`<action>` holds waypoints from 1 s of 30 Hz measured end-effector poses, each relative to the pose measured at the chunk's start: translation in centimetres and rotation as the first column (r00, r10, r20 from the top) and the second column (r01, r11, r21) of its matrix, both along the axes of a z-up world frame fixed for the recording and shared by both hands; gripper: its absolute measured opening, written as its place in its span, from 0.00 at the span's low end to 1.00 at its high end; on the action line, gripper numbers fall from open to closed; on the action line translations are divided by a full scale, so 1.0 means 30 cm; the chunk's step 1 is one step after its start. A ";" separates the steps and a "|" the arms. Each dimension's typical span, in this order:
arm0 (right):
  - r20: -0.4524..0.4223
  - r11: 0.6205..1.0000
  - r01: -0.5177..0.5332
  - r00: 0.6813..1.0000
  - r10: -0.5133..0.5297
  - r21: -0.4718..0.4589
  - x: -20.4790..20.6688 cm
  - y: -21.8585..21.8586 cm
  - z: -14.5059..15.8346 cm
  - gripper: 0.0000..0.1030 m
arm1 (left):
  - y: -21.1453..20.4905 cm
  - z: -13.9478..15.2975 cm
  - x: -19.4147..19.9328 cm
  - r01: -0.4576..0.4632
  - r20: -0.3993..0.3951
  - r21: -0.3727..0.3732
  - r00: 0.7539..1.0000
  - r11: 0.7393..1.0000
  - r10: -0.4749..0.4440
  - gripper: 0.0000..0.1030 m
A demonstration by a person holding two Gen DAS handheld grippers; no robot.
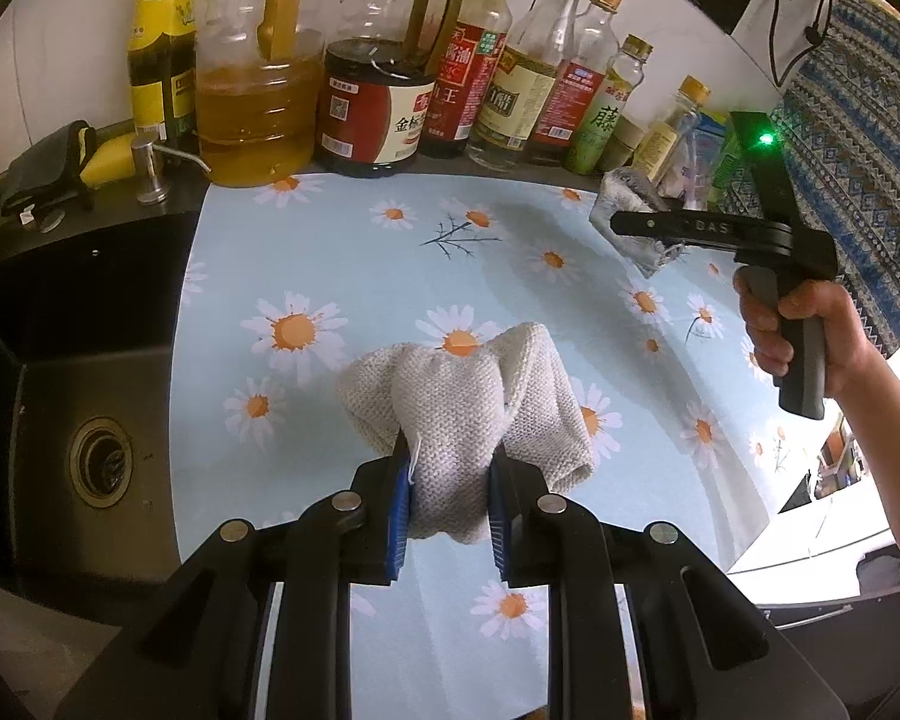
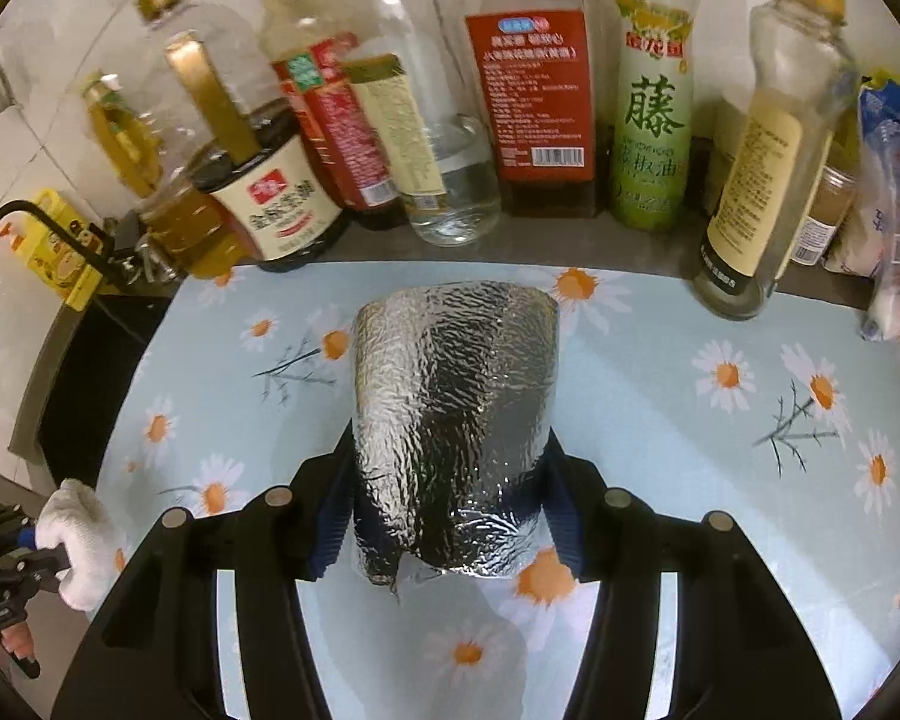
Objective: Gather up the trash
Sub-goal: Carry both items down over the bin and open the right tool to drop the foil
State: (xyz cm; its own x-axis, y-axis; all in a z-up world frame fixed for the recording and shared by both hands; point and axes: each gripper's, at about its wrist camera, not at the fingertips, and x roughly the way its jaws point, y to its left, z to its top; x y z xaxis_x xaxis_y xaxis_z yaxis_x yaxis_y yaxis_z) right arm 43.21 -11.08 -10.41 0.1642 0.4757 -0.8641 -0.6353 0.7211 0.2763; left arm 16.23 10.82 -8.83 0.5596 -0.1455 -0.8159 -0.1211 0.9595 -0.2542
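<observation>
Fingers of the left gripper (image 1: 450,510) pinch a white cloth (image 1: 468,402), bulging forward beyond their tips. Right gripper (image 2: 447,516) clamps a foil piece (image 2: 456,414), its long axis running straight ahead.

A dark countertop (image 1: 168,204) carries a pale blue daisy-print mat (image 1: 342,264) (its left edge meets the black sink (image 1: 66,324)). Behind the mat, directly on the counter, stands a row of oil, soy sauce and vinegar bottles (image 2: 450,180).

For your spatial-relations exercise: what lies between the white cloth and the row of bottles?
In the left wrist view, only bare daisy-print mat separates the white cloth from the row of bottles.
</observation>
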 end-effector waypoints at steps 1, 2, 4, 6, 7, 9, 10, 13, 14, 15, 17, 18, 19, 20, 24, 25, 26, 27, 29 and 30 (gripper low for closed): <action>0.001 1.000 -0.004 1.000 0.004 0.008 -0.015 -0.006 0.010 0.53 | -0.006 0.004 -0.006 -0.001 0.002 0.002 1.000 1.000 0.001 0.20; 0.003 1.000 -0.009 1.000 0.009 0.017 -0.034 -0.016 0.024 0.53 | -0.013 0.008 -0.013 -0.002 0.004 0.004 1.000 1.000 0.002 0.20; 0.007 0.999 -0.020 1.000 0.020 0.033 -0.067 -0.030 0.046 0.53 | -0.031 0.018 -0.031 -0.004 0.011 0.007 1.000 1.000 0.004 0.20; 0.012 0.998 -0.033 0.999 0.033 0.046 -0.108 -0.045 0.071 0.53 | -0.049 0.026 -0.051 -0.006 0.017 0.009 1.000 1.000 0.006 0.20; 0.013 0.998 -0.039 0.999 0.038 0.053 -0.126 -0.051 0.081 0.53 | -0.057 0.031 -0.061 -0.007 0.020 0.010 1.000 1.000 0.006 0.20; 0.014 0.996 -0.051 0.999 0.050 0.068 -0.170 -0.067 0.107 0.53 | -0.077 0.040 -0.085 -0.008 0.026 0.014 1.000 1.000 0.008 0.20; 0.008 0.995 -0.057 0.998 0.056 0.083 -0.196 -0.079 0.123 0.53 | -0.084 0.044 -0.095 -0.010 0.028 0.015 1.000 1.000 0.009 0.20; 0.020 0.992 -0.073 0.997 0.072 0.098 -0.255 -0.098 0.155 0.53 | -0.111 0.057 -0.132 -0.014 0.036 0.019 0.999 1.000 0.013 0.20; 0.023 0.991 -0.080 0.997 0.078 0.105 -0.278 -0.106 0.164 0.53 | -0.118 0.059 -0.141 -0.015 0.039 0.021 0.999 1.000 0.014 0.20; 0.023 0.990 -0.088 0.996 0.086 0.110 -0.298 -0.114 0.171 0.53 | -0.126 0.062 -0.156 -0.019 0.042 0.022 0.999 1.000 0.018 0.20; 0.028 0.988 -0.099 0.995 0.096 0.115 -0.335 -0.130 0.179 0.53 | -0.139 0.064 -0.181 -0.031 0.047 0.017 0.998 0.999 0.030 0.20; 0.024 0.987 -0.103 0.995 0.101 0.120 -0.352 -0.140 0.181 0.53 | -0.145 0.065 -0.192 -0.035 0.050 0.016 0.998 0.999 0.035 0.20; 0.019 0.986 -0.112 0.994 0.111 0.125 -0.375 -0.150 0.183 0.53 | -0.152 0.066 -0.205 -0.040 0.054 0.016 0.998 0.999 0.039 0.20; 0.020 0.985 -0.118 0.993 0.116 0.126 -0.392 -0.159 0.183 0.53 | -0.159 0.066 -0.215 -0.044 0.055 0.015 0.998 0.999 0.043 0.20; 0.002 0.976 -0.155 0.988 0.156 0.151 -0.479 -0.192 0.183 0.53 | -0.192 0.060 -0.269 -0.063 0.059 0.008 0.996 0.998 0.063 0.20; -0.001 0.973 -0.171 0.985 0.173 0.158 -0.507 -0.199 0.181 0.53 | -0.199 0.058 -0.281 -0.067 0.060 0.007 0.996 0.998 0.066 0.20; -0.005 0.970 -0.182 0.983 0.186 0.162 -0.528 -0.203 0.179 0.53 | -0.207 0.056 -0.293 -0.071 0.059 0.006 0.996 0.997 0.071 0.20; -0.010 0.967 -0.193 0.980 0.197 0.165 -0.550 -0.205 0.175 0.53 | -0.216 0.052 -0.308 -0.076 0.057 0.004 0.996 0.997 0.076 0.20; -0.017 0.960 -0.221 0.974 0.227 0.171 -0.605 -0.214 0.167 0.53 | -0.230 0.044 -0.331 -0.083 0.052 0.004 0.995 0.997 0.082 0.20; -0.022 0.957 -0.231 0.971 0.239 0.175 -0.625 -0.216 0.161 0.53 | -0.239 0.036 -0.346 -0.089 0.046 0.002 0.995 0.996 0.088 0.20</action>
State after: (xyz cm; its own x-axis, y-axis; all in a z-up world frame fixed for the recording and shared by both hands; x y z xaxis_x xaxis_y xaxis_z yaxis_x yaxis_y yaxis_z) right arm 24.46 -17.56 -5.58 -0.0051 0.6366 -0.7711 -0.7661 0.4931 0.4121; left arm 5.84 3.66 -7.75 0.6074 -0.0906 -0.7892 -0.1937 0.9466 -0.2578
